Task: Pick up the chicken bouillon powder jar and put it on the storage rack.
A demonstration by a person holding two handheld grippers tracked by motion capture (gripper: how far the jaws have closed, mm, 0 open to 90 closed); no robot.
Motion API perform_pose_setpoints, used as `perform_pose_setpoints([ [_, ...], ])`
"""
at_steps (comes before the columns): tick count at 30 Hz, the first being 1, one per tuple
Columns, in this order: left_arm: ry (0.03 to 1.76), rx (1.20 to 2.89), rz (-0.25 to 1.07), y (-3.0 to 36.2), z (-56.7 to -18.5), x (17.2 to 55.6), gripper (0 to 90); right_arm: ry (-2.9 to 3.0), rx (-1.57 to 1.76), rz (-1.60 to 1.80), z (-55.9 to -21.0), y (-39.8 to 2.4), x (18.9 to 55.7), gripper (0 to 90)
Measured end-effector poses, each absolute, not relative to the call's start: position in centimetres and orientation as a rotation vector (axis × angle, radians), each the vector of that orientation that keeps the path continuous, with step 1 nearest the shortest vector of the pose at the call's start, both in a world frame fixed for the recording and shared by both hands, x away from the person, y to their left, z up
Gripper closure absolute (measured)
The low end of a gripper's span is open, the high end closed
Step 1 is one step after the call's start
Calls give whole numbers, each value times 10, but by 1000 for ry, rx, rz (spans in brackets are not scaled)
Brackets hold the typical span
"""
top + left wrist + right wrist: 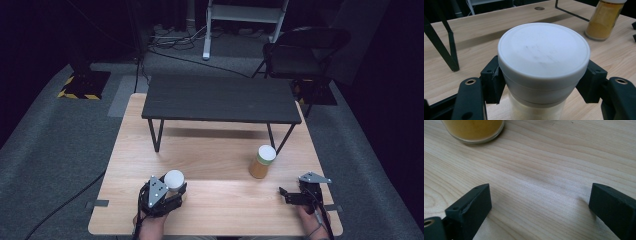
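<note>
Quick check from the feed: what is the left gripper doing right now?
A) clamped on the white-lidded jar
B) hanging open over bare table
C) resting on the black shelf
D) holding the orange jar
A: the left gripper has a jaw pressed against each side of the white-lidded jar.

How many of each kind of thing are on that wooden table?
Jars with white lids: 2, a pale one and an orange one
Small black tables: 1
Grippers: 2, left and right
Total: 5
</note>
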State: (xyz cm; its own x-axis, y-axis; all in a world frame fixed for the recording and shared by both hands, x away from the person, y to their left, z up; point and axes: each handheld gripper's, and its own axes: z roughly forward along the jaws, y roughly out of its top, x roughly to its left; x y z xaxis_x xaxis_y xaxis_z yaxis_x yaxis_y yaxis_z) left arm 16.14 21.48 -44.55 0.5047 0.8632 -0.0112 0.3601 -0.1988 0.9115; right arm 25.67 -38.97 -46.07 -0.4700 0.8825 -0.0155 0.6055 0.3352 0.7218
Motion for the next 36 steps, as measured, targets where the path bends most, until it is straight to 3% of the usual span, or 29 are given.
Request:
perform_pose_setpoints([
  [15,988,1798,671,214,-412,169,335,2185,1328,922,-461,-387,256,41],
  [36,882,1748,680,211,-348,220,335,2171,1342,915,-461,-384,256,41],
])
